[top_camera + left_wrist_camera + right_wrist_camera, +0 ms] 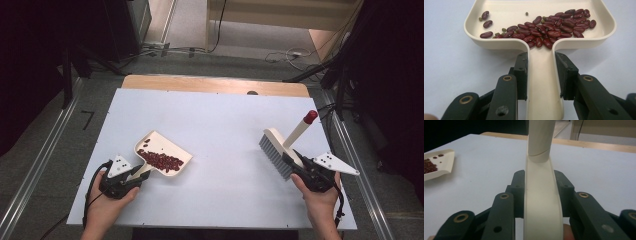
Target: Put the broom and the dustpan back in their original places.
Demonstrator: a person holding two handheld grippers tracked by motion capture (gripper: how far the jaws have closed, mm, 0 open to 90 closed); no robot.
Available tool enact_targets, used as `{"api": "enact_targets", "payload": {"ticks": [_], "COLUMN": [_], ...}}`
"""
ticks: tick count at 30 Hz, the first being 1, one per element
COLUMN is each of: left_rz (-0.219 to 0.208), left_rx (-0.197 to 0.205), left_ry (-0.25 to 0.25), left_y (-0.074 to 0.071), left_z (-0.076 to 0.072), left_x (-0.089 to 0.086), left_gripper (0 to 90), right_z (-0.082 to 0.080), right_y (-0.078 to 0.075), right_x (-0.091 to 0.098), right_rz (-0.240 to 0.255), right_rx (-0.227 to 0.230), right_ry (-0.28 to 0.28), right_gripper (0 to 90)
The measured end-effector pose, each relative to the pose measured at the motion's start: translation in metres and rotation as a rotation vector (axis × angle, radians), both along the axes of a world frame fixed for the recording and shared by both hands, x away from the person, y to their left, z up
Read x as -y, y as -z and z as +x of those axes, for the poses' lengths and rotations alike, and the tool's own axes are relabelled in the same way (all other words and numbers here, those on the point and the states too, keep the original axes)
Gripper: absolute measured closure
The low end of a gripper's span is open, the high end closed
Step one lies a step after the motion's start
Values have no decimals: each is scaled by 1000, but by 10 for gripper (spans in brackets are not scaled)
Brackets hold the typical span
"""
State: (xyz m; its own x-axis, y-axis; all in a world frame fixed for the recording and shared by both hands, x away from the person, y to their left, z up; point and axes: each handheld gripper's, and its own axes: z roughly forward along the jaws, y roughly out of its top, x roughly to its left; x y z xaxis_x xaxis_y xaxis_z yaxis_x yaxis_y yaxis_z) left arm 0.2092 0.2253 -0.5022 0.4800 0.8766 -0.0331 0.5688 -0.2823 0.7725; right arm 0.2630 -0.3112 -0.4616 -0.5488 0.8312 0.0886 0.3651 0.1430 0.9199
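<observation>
High view: left claw (134,176) clamped on the handle of a cream dustpan (170,150), pan resting on the white surface (225,125) left of centre, red beans (161,160) heaped along its near wall. Right claw (295,162) clamped on a brush (282,147) near the right edge, bristles toward the middle, red-tipped handle pointing up and away. Left gripper view: jaws pressed on both flanks of the pan's narrow handle, beans (549,28) banked toward the handle throat, a few small greenish ones mixed in. Right gripper view: jaws closed on the brush's curved neck, pan (437,163) well apart at far left. Likely risks, as a judgement: beans rolling out over the open lip if the pan tips forward when lifted; beans spilling down the handle channel toward the jaws if tipped back; pan twisting in the grip, since only a slim handle is held; bristles flicking beans off the surface edge if swept too hard. No brand, label or readable writing anywhere on pan, brush or surface.
</observation>
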Motion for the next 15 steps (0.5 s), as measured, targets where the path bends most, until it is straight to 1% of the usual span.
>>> {"api": "enact_targets", "payload": {"ticks": [5, 12, 15], "left_rz": [-3, 11, 7], "left_rx": [-4, -15, -15], "left_ry": [-30, -44, -47], "left_y": [3, 8, 10], "left_z": [0, 2, 2], "left_x": [-6, -4, -3], "left_gripper": [664, 664, 664], "right_z": [-8, -20, -21], "right_y": [4, 6, 9], "right_x": [-7, -21, -26], "right_rz": [-5, 26, 37], "right_rx": [-10, -38, -54], "right_ry": [-32, -105, -136], "right_gripper": [644, 644, 644]}}
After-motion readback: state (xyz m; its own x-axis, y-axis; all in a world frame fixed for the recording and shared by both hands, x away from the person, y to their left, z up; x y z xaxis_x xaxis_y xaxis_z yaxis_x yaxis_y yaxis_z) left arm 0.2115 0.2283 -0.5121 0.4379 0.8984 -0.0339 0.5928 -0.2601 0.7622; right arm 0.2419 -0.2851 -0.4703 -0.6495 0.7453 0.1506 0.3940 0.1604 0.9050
